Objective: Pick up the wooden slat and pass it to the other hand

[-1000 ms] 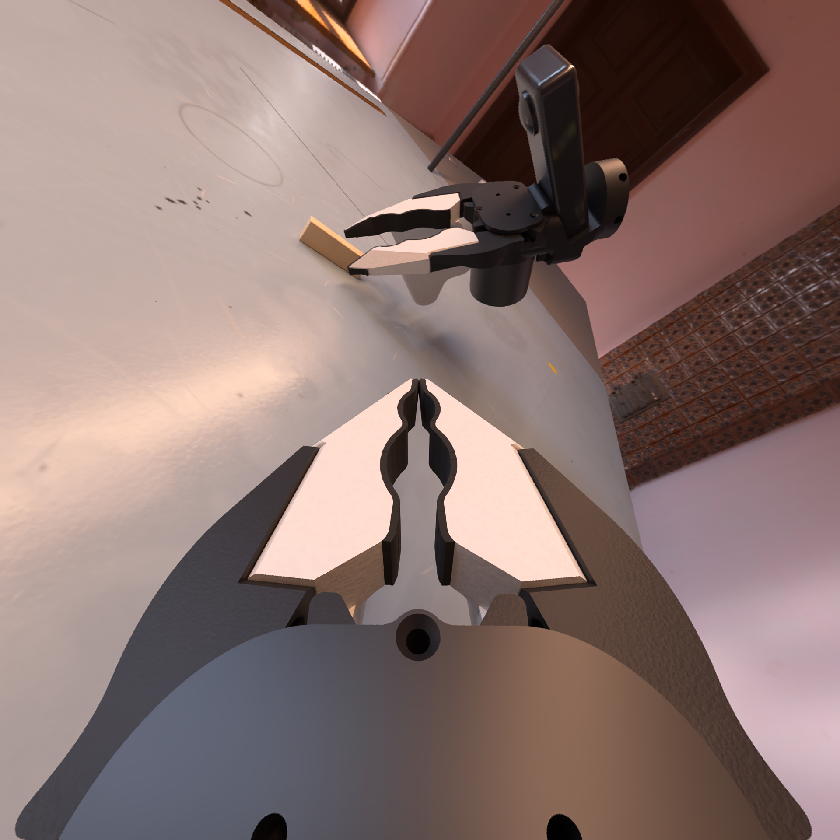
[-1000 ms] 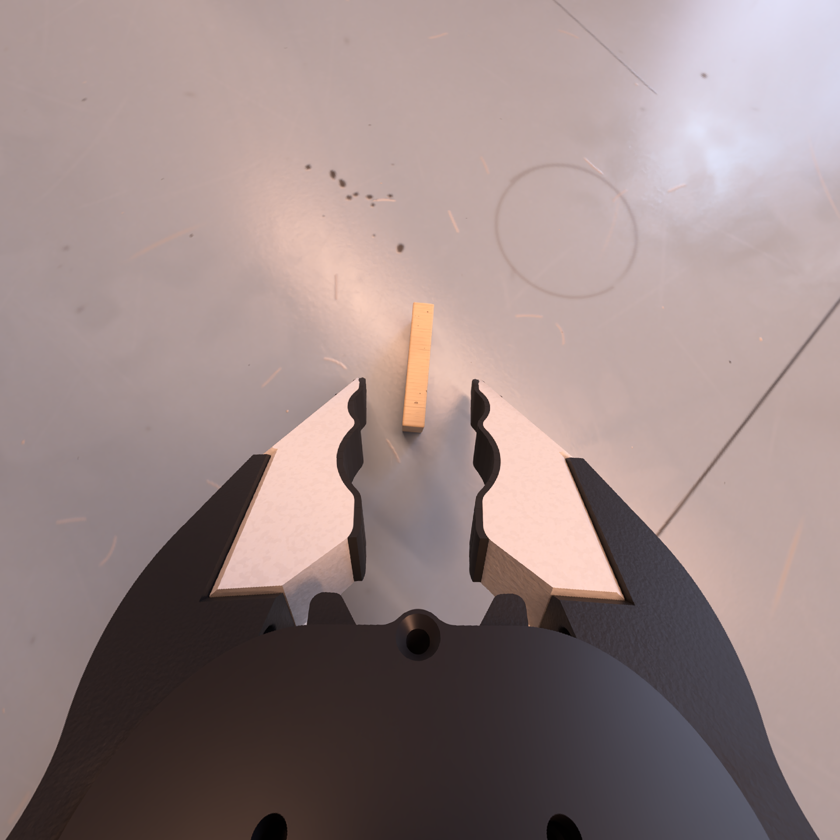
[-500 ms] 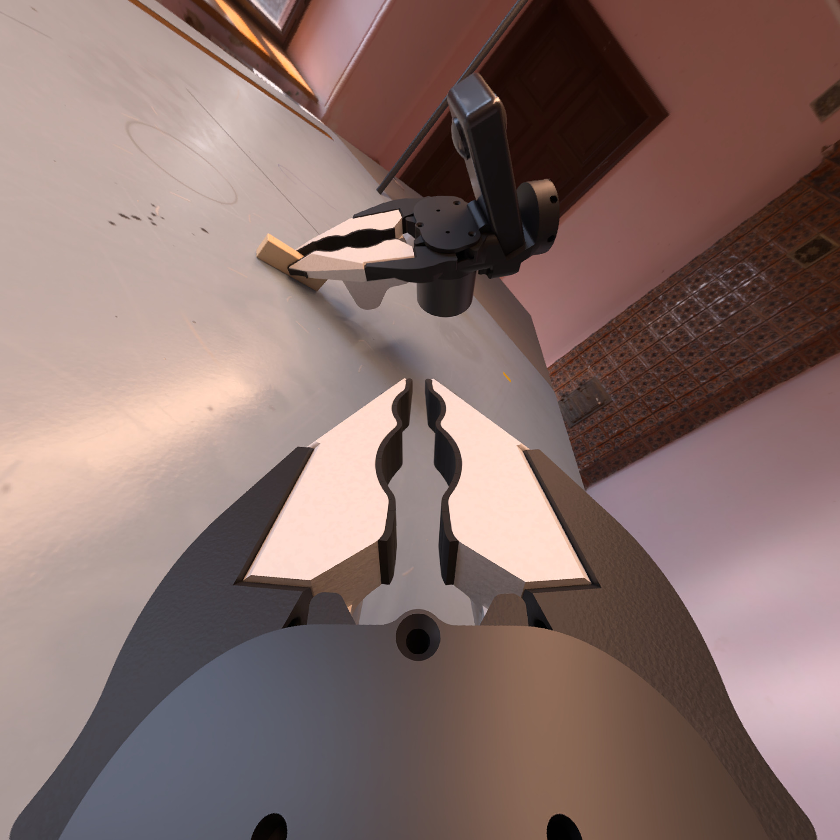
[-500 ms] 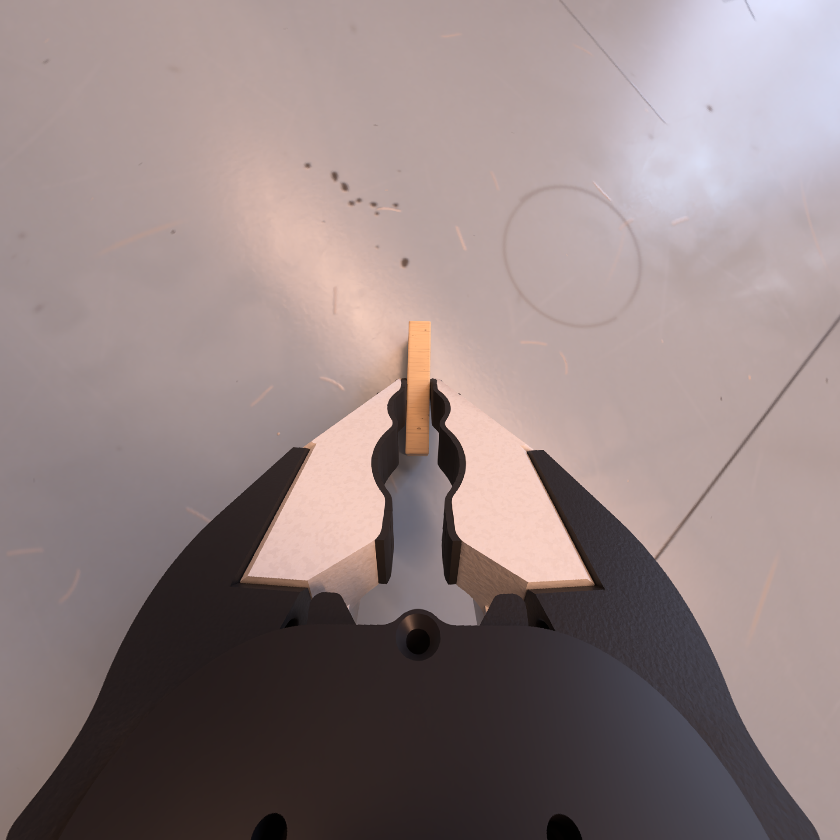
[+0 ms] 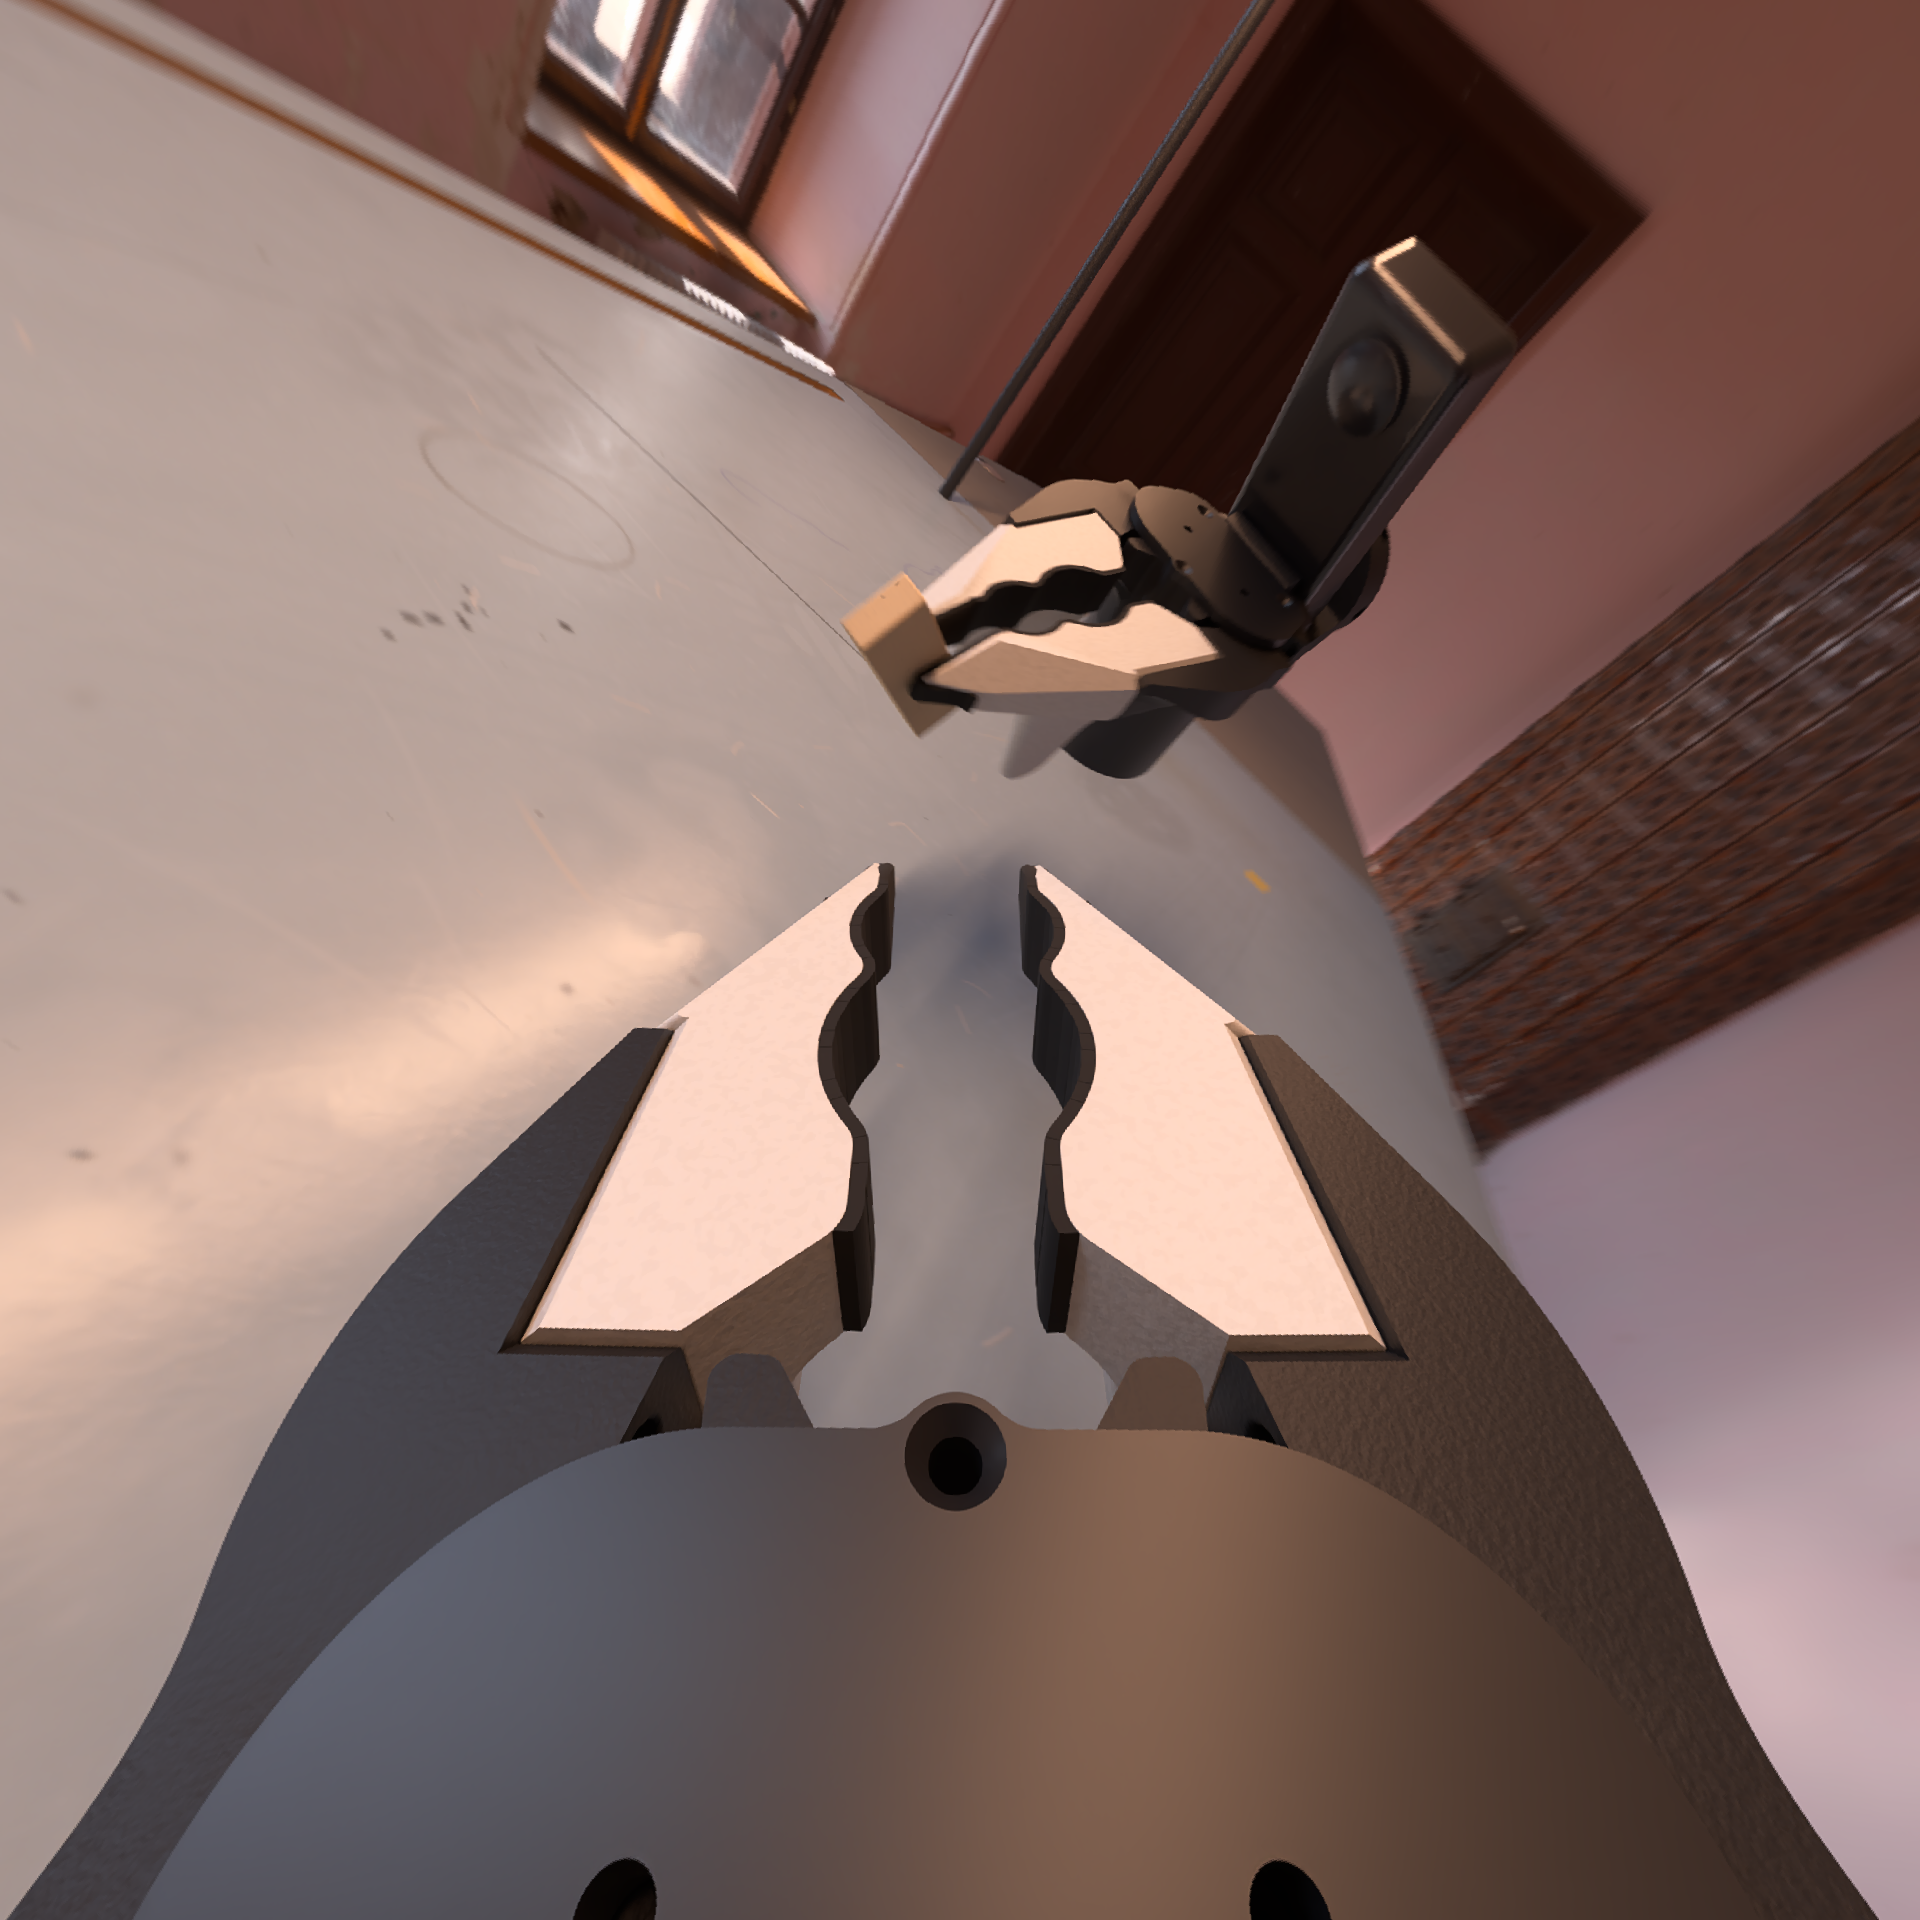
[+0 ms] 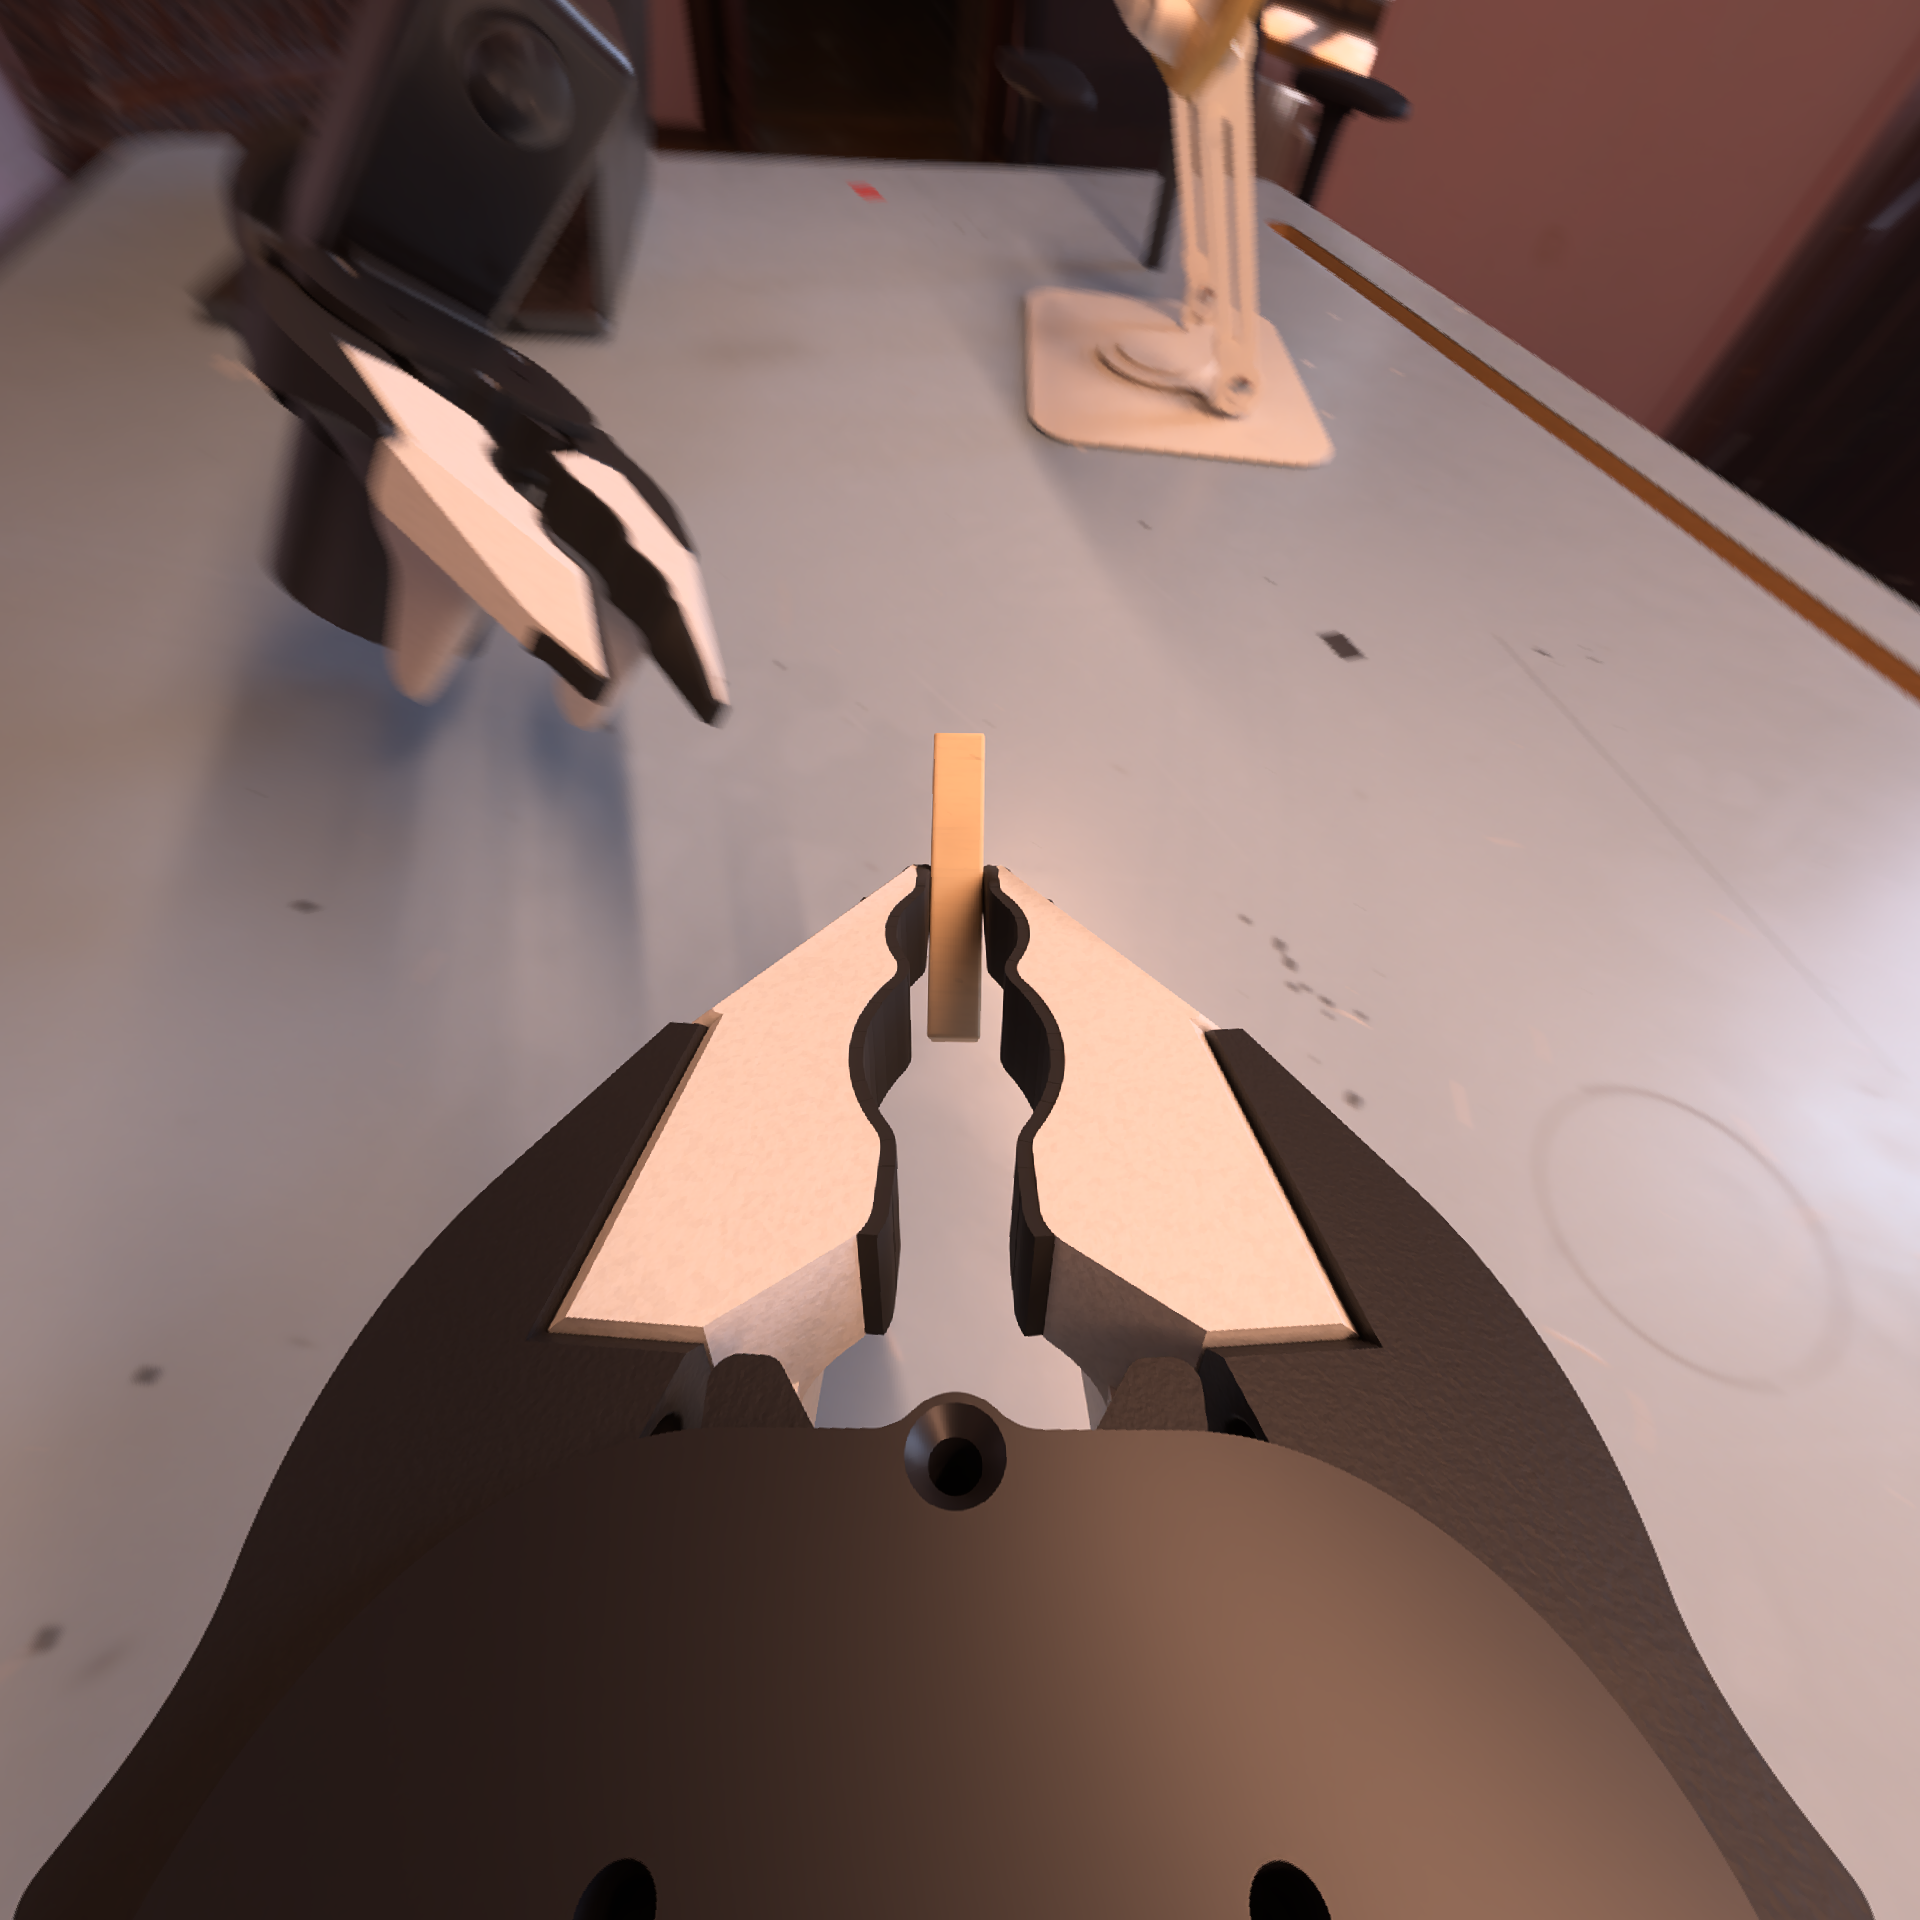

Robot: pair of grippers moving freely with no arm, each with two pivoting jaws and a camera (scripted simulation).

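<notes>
My right gripper (image 6: 954, 878) is shut on the pale wooden slat (image 6: 957, 821), which stands edge-on between its fingertips and sticks out past them, lifted off the grey table (image 6: 1351, 831). In the left wrist view the right gripper (image 5: 930, 649) hangs above the table ahead with the slat (image 5: 891, 636) at its tips. My left gripper (image 5: 954, 873) is open and empty, pointing toward the slat. It also shows in the right wrist view (image 6: 655, 675), blurred, to the upper left of the slat, jaws apart.
A white lamp stand (image 6: 1174, 364) on a flat base sits at the table's far side. A dark box (image 6: 457, 166) stands at the far left. A thin circle (image 6: 1683, 1236) is marked on the tabletop. A window (image 5: 686, 94) and dark door (image 5: 1351, 260) lie beyond the table.
My right gripper closed on the slat, lifted it off the table and swung level toward the left gripper. My left gripper opened from shut and came nearer the slat.
</notes>
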